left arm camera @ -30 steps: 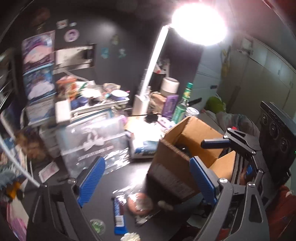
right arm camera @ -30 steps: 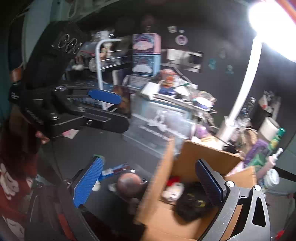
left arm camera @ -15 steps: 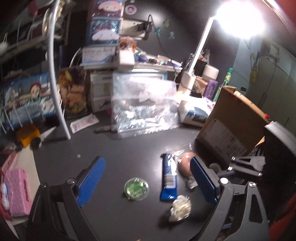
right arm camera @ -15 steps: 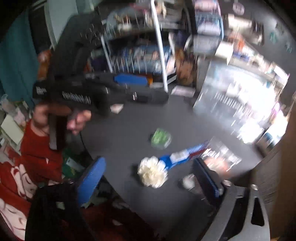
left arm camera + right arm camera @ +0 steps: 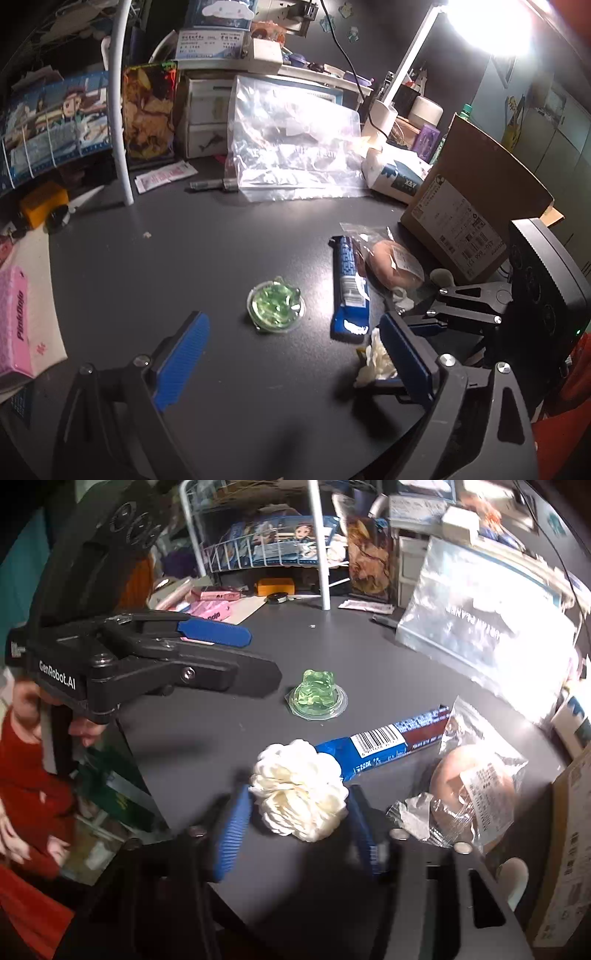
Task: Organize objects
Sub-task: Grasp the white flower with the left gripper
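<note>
On the dark table lie a white fabric flower, a blue snack bar, a green jelly cup and a bagged bun. My right gripper is closing with the flower between its blue pads. The pads stand right at the flower's sides and I see no squeeze on it. My left gripper is open and holds nothing, just short of the jelly cup. The flower is partly hidden behind its right finger. An open cardboard box stands at the right.
A clear plastic bag leans against drawers at the back. A white rack pole rises at the left, with a pink box near the table's left edge. A bright lamp glares at the top right. A red sleeve shows at the left.
Both grippers have come down from above the cardboard box to the table. The right jaws have narrowed from wide open around the white flower. The left jaws have stayed wide.
</note>
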`<move>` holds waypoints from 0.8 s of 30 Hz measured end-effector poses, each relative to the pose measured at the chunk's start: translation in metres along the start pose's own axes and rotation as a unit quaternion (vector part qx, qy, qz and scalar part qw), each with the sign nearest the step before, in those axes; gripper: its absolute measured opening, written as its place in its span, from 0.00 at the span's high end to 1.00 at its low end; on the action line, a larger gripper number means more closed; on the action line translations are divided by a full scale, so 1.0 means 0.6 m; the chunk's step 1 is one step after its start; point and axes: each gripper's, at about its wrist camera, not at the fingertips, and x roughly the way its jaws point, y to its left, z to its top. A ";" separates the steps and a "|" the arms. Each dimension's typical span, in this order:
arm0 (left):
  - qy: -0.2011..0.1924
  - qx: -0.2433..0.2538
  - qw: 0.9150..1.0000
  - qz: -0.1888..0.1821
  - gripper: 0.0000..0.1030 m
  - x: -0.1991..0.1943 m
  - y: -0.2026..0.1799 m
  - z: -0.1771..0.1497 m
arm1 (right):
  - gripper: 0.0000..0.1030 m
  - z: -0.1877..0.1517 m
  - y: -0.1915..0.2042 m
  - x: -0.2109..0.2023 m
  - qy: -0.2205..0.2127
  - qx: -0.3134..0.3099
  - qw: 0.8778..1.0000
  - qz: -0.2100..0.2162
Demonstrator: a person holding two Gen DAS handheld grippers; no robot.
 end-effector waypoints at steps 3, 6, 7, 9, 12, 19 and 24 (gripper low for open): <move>0.009 -0.012 0.999 -0.037 0.11 0.003 -0.002 -0.005 | 0.70 0.001 0.000 0.001 0.004 -0.014 1.000 0.000; 0.022 -0.016 0.997 -0.076 0.11 0.005 -0.012 -0.007 | 0.77 0.006 -0.006 -0.003 0.008 -0.008 1.000 0.014; 0.027 -0.016 0.996 -0.088 0.11 0.006 -0.017 -0.006 | 0.77 0.004 -0.005 -0.007 0.007 -0.007 1.000 0.017; 0.034 -0.013 0.994 -0.105 0.11 0.006 -0.026 0.001 | 0.77 0.010 -0.006 -0.016 0.003 -0.006 1.000 0.021; 0.044 -0.011 0.990 -0.137 0.23 0.002 -0.040 0.016 | 0.77 0.019 -0.003 -0.037 -0.008 -0.013 1.000 0.027; 0.038 0.036 0.986 -0.161 0.56 -0.031 -0.089 0.069 | 0.77 0.054 0.002 -0.101 -0.046 -0.031 0.998 0.019; 0.023 0.079 0.983 -0.163 0.74 -0.064 -0.136 0.118 | 0.77 0.073 -0.004 -0.155 -0.074 -0.042 0.996 0.001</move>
